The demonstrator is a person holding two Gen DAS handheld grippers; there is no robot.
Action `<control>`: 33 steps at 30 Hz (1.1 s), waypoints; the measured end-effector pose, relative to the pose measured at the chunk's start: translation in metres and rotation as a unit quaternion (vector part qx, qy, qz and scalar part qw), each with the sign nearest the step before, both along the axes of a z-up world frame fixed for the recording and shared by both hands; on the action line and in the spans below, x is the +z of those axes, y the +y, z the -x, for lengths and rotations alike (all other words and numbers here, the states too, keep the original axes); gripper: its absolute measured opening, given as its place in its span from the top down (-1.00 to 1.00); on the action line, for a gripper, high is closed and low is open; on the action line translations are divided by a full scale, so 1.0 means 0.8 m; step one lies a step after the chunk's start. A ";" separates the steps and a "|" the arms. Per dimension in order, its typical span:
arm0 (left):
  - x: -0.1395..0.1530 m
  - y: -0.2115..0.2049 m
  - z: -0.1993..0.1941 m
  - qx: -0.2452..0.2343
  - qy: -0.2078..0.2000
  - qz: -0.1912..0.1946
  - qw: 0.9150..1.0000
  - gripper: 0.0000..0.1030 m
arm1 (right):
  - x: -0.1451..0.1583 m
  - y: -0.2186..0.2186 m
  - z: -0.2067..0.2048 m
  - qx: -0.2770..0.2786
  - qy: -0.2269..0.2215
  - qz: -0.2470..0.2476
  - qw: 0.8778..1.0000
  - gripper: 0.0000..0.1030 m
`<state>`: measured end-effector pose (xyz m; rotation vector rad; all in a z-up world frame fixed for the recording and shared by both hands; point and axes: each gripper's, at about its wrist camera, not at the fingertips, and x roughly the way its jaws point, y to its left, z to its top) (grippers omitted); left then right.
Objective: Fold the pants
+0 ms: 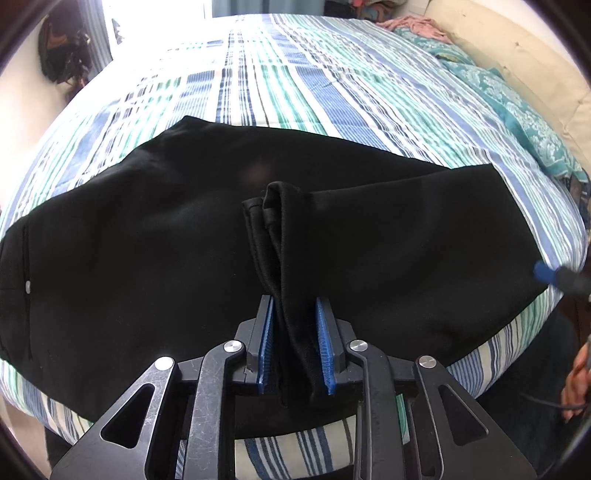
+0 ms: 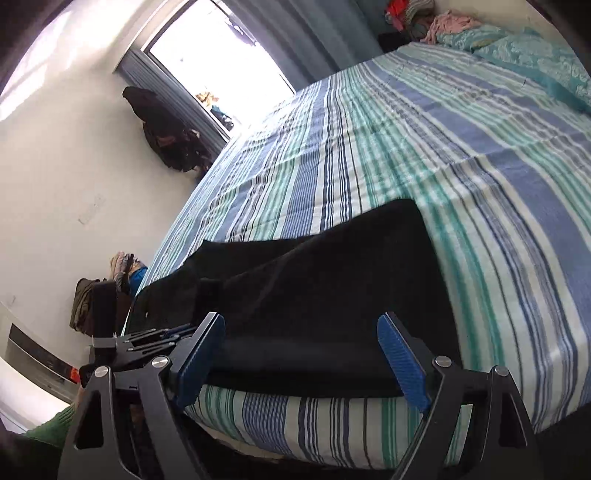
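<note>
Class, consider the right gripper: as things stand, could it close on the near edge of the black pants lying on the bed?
Probably yes. The right gripper is open, its jaws either side of the black pants' near edge at the side of the striped bedsheet, with nothing between. The left gripper pinches cloth further along.

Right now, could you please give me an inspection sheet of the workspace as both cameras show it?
Surface: bed with striped sheet, mostly flat.
Job's things: black pants spread along the near edge; a bunched end is lifted off them.
Clutter: teal patterned bedding and pink cloth at the far end.
Grippers: left tool shut on the bunched end; right tool open, its jaws either side of the pants' near edge.
Cables: thin dark cable at the right edge of the left view.
Surroundings: bright window; clothes pile by the wall.
</note>
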<state>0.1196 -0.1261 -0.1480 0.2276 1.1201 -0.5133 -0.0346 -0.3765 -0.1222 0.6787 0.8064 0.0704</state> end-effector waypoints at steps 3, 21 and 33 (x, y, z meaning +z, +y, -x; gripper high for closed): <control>0.002 0.012 0.001 0.008 0.005 0.010 1.000 0.30 | -0.035 0.007 -0.010 0.019 0.050 -0.002 0.999 -0.54; 0.035 0.075 0.011 0.055 -0.005 0.057 0.997 -0.33 | -0.004 -0.090 -0.077 -0.076 0.048 -0.070 0.993 -0.29; 0.017 0.132 -0.012 0.135 0.021 0.040 0.990 -0.40 | 0.037 0.054 0.020 -0.006 -0.024 0.155 0.988 -0.48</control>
